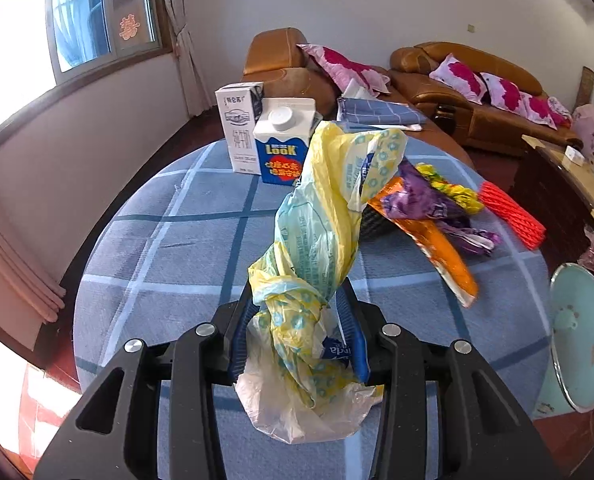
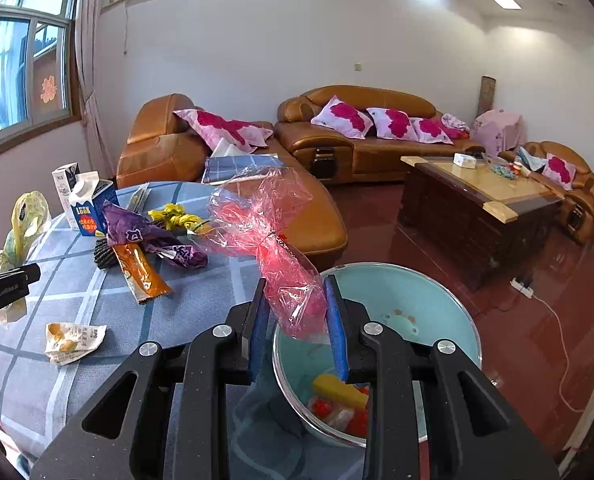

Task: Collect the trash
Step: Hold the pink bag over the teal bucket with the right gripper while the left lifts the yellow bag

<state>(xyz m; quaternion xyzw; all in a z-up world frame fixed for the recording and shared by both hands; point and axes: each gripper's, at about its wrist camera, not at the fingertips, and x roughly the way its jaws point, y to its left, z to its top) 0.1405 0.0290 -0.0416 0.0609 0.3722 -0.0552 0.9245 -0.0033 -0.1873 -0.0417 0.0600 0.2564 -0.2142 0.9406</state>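
My left gripper (image 1: pixel 297 292) is shut on a yellow and pale blue plastic bag (image 1: pixel 317 216) and holds it up above the blue checked tablecloth (image 1: pixel 157 248). The same bag shows at the far left of the right wrist view (image 2: pixel 25 216). My right gripper (image 2: pixel 295 284) is shut on a crumpled red cellophane wrapper (image 2: pixel 265 224) above the rim of a pale blue trash bin (image 2: pixel 417 304), which holds some yellow and red trash. The bin also shows in the left wrist view (image 1: pixel 577 340).
On the table lie purple (image 2: pixel 145 232), orange (image 2: pixel 141 272) and yellow (image 2: pixel 177 216) wrappers, a crumpled white wrapper (image 2: pixel 73 340), a red foam net (image 1: pixel 513 216), a blue carton (image 1: pixel 281 148) and a white carton (image 1: pixel 239 124). Brown sofas (image 2: pixel 357 140) and a coffee table (image 2: pixel 477 208) stand behind.
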